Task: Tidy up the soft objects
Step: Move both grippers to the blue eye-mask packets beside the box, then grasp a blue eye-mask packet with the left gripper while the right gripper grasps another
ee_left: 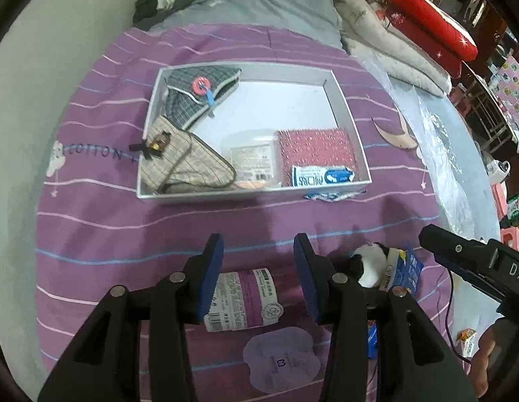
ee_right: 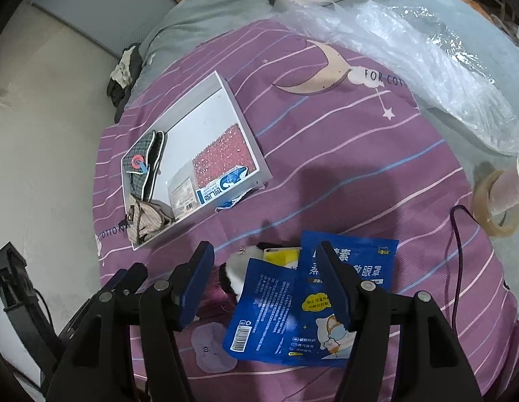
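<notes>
Both grippers (ee_left: 257,251) (ee_right: 264,258) gape empty over, seemingly, a purple roll (ee_left: 246,293) and blue packets (ee_right: 293,311).

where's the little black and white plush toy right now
The plush toy lies on the purple bedspread, outside the box, beside the blue packets.

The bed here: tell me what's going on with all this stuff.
A person is sorting soft items on a purple striped bedspread into a white box, which already holds two fabric pouches, a sequinned pad and a few packets. The left gripper hangs, jaws open, over a rolled purple packet. The right gripper hangs, jaws open, over two blue eye-mask packets beside a small black-and-white plush. Neither holds anything yet.
</notes>
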